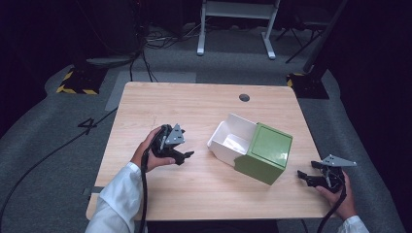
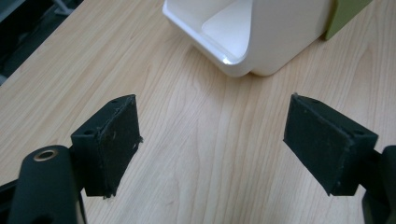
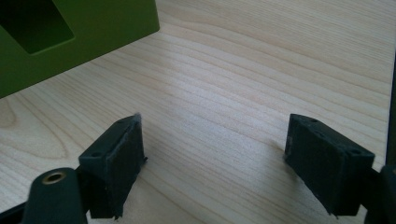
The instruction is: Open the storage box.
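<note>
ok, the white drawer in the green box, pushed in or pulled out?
Pulled out. The white drawer sticks well out of the green box toward the left gripper, its open top showing; it looks empty.

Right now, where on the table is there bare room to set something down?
Bare wood spans the table behind the green-and-white box, and along the near edge between left gripper and right gripper. The box crowds the middle-right.
</note>
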`<state>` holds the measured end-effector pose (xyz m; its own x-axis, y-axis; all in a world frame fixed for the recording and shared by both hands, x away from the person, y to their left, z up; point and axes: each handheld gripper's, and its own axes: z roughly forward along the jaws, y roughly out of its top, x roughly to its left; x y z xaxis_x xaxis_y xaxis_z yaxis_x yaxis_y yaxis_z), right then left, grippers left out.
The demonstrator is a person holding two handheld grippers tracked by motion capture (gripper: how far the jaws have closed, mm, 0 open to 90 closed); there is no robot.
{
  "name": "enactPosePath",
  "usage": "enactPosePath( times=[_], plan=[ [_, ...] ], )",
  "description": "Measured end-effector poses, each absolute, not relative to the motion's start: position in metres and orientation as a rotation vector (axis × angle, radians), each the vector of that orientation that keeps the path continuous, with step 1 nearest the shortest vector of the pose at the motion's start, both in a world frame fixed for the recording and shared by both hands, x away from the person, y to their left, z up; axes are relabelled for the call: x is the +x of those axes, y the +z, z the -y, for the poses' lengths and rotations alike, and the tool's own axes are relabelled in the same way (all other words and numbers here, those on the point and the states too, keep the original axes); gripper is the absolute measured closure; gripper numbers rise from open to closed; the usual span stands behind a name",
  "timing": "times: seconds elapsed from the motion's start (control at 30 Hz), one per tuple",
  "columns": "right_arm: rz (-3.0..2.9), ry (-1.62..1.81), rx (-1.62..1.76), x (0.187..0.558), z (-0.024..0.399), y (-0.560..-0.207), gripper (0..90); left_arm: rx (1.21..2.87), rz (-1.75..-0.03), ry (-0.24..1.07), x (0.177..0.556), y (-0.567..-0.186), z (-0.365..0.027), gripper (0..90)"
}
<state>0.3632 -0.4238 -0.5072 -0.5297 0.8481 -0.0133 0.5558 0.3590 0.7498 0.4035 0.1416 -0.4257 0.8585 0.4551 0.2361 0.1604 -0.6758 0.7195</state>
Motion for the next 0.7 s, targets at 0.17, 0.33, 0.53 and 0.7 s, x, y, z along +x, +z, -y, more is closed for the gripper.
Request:
enactPosePath(
  times=[0.17,0.33,0.53,0.7],
  plan=[
    [-2.226,0.995,1.225,0.363,0.424,-0.507,19.8,2.305,-0.478,0.535,0.4,-0.428,-0.154,18.3],
    [-2.226,0.995,1.225,0.363,0.424,-0.507,19.8,2.311,-0.502,0.541,0.395,-0.43,-0.162,18.1],
    [-2.226,0.995,1.226,0.363,0.424,-0.507,19.8,2.321,-0.553,0.563,0.387,-0.435,-0.175,18.2],
    [-2.226,0.995,1.226,0.363,0.424,-0.507,19.8,2.344,-0.626,0.597,0.38,-0.442,-0.184,17.6]
  ],
)
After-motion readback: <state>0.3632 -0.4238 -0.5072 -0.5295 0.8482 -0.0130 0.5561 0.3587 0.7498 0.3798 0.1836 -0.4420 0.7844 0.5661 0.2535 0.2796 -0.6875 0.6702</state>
